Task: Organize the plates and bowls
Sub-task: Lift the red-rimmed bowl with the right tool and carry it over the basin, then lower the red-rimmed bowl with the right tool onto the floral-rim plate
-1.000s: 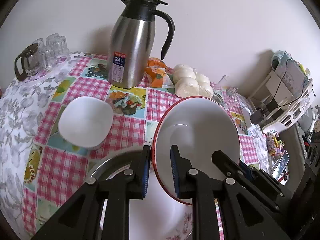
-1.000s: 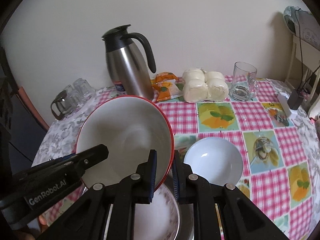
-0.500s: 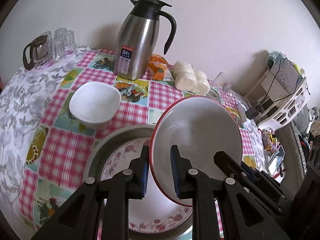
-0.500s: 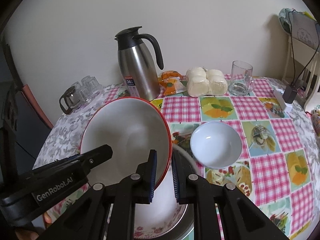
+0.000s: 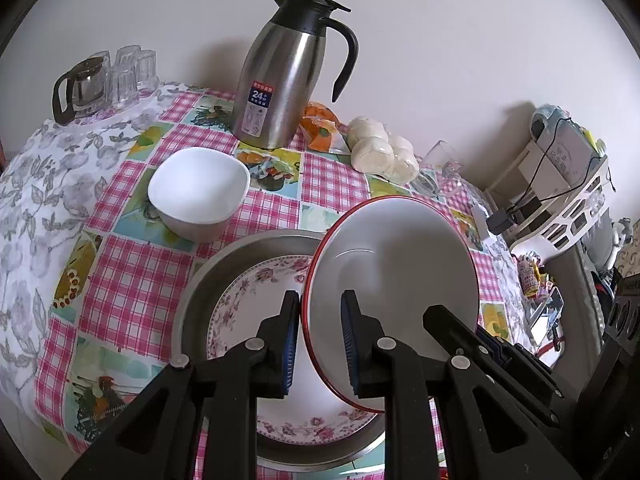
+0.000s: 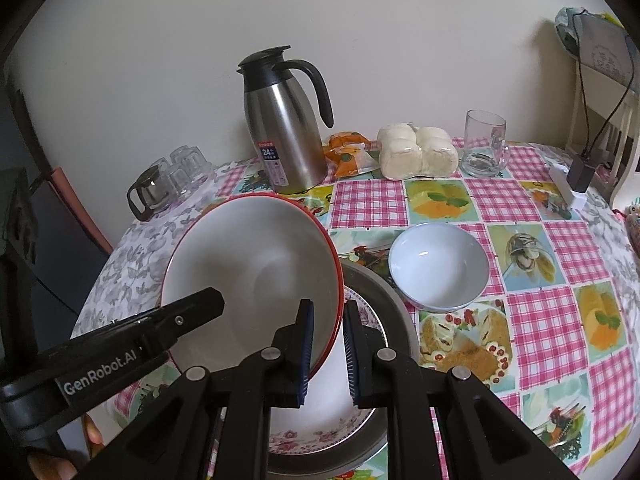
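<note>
Red-rimmed bowl (image 5: 396, 280): large, round, glossy white inside with a thin red edge; held tilted in the air above the floral plate, one gripper on each side of its rim
Floral plate (image 5: 248, 300): smooth white ceramic with pink rose border, lying flat inside the metal tray
Metal tray (image 5: 224, 264): round, dull grey steel with a raised wall, sitting on the tablecloth
Small white bowl (image 5: 199, 192): plain glossy white, rounded-square look from the left wrist view, standing just beyond the tray
Tablecloth (image 5: 128, 288): slick plastic, pink gingham squares mixed with fruit pictures
Thermos jug (image 5: 282, 76): brushed steel body, black lid and curved handle, upright near the wall
Left gripper (image 5: 320, 336): angled downward, black arms, blue ribbed pads pinched nearly closed on the bowl's left rim
Right gripper (image 6: 328, 344): angled downward likewise, blue pads clamped narrowly on the bowl's right rim
</note>
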`<state>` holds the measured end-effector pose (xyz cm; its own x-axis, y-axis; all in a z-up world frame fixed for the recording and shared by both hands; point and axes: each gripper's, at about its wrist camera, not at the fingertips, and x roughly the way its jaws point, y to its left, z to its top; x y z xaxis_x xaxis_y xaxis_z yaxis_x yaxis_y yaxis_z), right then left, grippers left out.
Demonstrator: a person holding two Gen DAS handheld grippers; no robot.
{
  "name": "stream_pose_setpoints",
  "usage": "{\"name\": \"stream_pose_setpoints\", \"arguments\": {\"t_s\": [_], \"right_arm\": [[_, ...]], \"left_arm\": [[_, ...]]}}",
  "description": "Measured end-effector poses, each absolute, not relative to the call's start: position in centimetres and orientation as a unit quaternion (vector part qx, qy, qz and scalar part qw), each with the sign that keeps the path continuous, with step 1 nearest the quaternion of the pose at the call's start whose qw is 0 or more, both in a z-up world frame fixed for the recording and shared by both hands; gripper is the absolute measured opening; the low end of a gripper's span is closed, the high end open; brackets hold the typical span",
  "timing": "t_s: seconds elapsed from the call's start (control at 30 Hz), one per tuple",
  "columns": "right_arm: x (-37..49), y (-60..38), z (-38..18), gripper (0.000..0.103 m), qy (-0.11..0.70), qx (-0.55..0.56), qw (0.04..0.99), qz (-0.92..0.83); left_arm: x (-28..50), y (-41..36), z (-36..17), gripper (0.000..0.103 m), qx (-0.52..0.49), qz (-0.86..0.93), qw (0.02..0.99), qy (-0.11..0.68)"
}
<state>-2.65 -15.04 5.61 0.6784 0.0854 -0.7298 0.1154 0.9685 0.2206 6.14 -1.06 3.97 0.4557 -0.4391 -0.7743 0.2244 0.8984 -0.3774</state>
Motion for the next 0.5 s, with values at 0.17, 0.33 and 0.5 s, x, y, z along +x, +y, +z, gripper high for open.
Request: {"name": "stream_pose_setpoints", "arguments": {"t_s": [0.17,0.33,0.5], "right_arm": [[-2.5,-14.9,5.4,0.016,0.406,0.128,0.905,-0.005],[-2.2,-14.7,4.9,0.016,0.416,0.130,0.900,-0.004],[-1.8,-14.4,4.3,0.016,0.429,0.130,0.894,-0.004]], "left_arm": [[6.3,-0.8,3.7,0.020,-0.116,-0.195,0.842,0.489],[6.6,-0.7,3.3,0.020,-0.115,-0.188,0.838,0.500],[6.9,-0.5,2.7,0.021,-0.116,-0.185,0.832,0.509]]}}
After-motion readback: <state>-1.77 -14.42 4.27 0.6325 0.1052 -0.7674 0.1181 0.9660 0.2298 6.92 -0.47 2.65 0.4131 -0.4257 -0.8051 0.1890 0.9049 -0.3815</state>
